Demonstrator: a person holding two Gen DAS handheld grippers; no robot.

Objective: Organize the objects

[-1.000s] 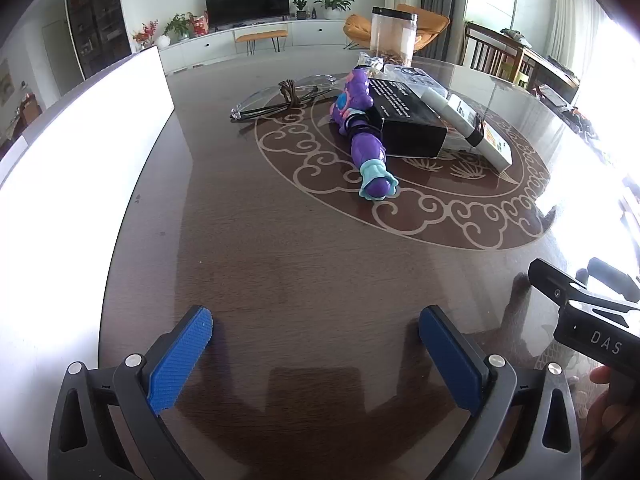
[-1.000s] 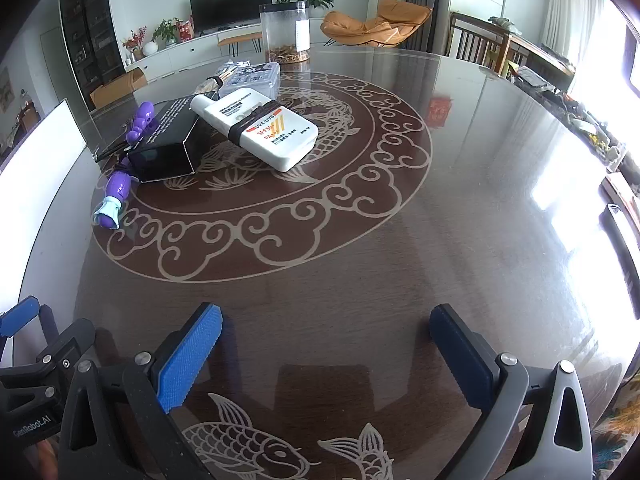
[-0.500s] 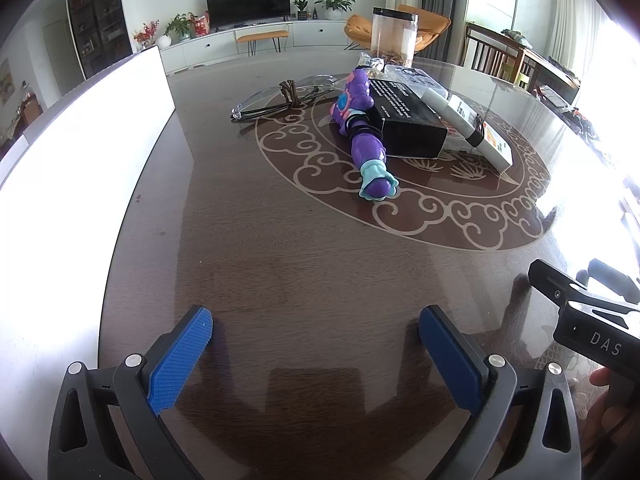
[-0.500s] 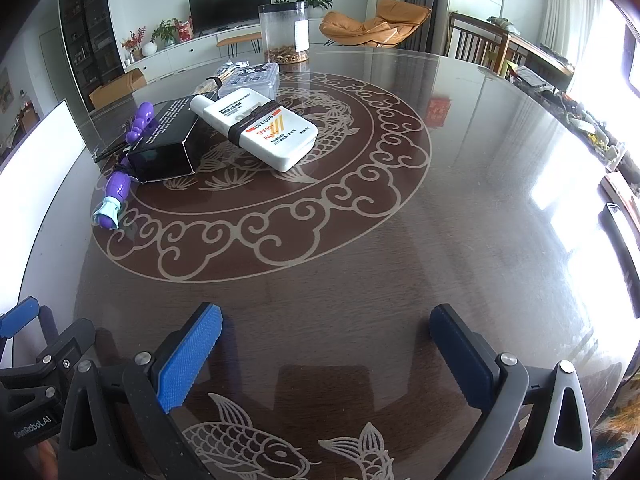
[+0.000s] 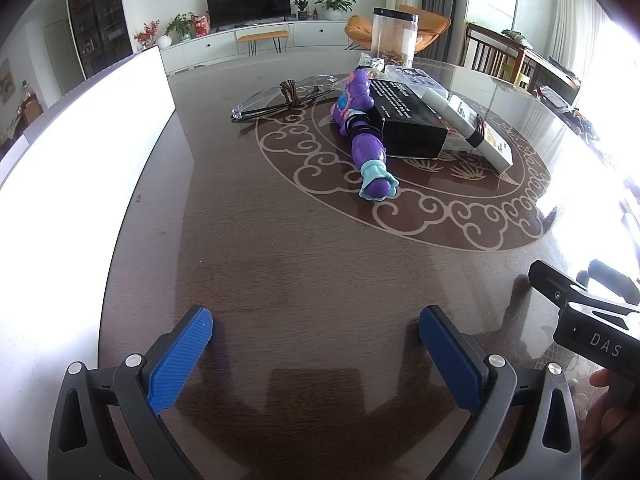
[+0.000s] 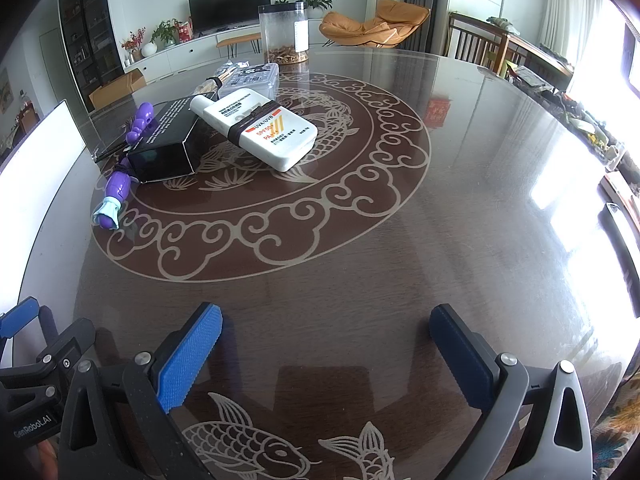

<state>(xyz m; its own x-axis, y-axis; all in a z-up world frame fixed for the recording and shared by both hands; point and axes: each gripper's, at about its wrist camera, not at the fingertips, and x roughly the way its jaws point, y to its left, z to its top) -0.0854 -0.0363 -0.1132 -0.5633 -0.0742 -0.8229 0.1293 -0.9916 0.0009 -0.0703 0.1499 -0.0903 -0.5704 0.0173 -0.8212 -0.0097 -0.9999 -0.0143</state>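
Both grippers hang low over the near edge of the desk (image 6: 460, 208), side by side, and neither holds anything. The left gripper (image 5: 316, 340) has its fingers spread wide with bare wood between the blue pads; the right gripper (image 6: 326, 344) is spread just as wide.

The things to sort lie in a cluster well ahead. From the left wrist, the purple toy (image 5: 362, 136) runs from about 12 toward 1 o'clock, its teal-collared end nearest. The black box (image 5: 404, 120) lies touching its right flank, and the white bottle (image 6: 256, 128) leans on the box's far side, wrapped by a dark band. Clear glasses (image 5: 280, 96) lie at 11 o'clock, beside the toy's far end. A flat packet (image 6: 250, 78) and a clear jar (image 6: 284, 32) stand farther back. From the right wrist the whole cluster lies at 10 to 11 o'clock.

The step in hand looks like the first reach. The toy is the likely pick for the left gripper: it is nearest and free on its left side. A good approach comes in along its length and closes across the narrow body behind the teal collar, clear of the box. The bottle should probably come off the box before the box is shifted, or it may slide.
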